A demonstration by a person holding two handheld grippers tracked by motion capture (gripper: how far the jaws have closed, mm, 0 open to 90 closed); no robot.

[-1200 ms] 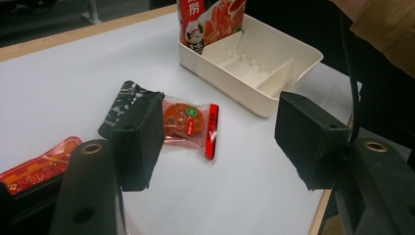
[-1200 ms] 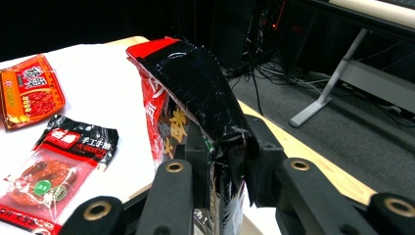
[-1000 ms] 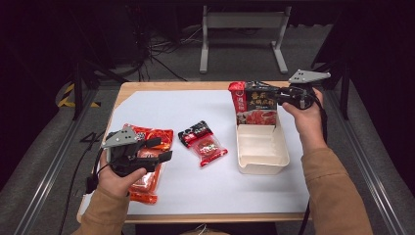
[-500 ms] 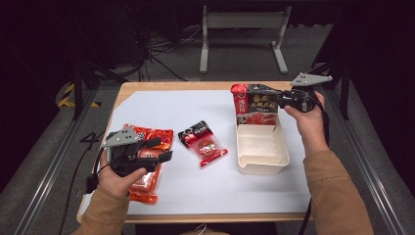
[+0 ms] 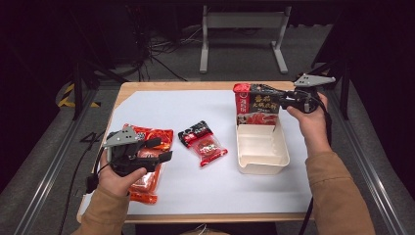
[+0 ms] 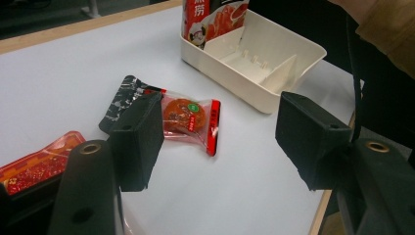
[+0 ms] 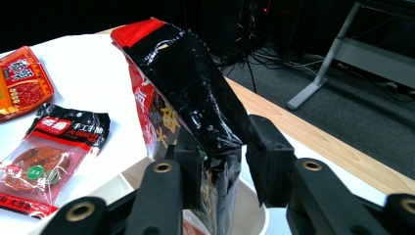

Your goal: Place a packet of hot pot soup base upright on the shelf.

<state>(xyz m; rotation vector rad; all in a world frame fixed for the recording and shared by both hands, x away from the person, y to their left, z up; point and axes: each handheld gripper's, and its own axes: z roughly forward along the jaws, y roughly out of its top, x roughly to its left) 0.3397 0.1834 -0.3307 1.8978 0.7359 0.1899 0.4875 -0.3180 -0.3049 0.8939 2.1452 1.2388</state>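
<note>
My right gripper (image 5: 284, 100) is shut on the top right corner of a tall red and black food bag (image 5: 255, 105), which stands upright. The bag's lower end dips into the far end of a white divided tray (image 5: 274, 164). In the right gripper view the jaws of that gripper (image 7: 222, 156) pinch the bag's (image 7: 188, 83) black back. My left gripper (image 5: 165, 149) hovers open over a large red packet (image 5: 147, 188) at the table's left. Its view shows the open left gripper (image 6: 225, 142) facing a small black and red packet (image 6: 188, 115), with the tray (image 6: 293, 41) beyond.
The small packet (image 5: 203, 142) lies between the large red packet and the tray on a white sheet (image 5: 195, 105) covering the wooden table (image 5: 176, 86). A metal stand (image 5: 242, 22) and cables lie on the floor behind the table.
The right gripper has shifted the bag slightly to the right over the tray's far end. The left gripper has stayed put, open.
</note>
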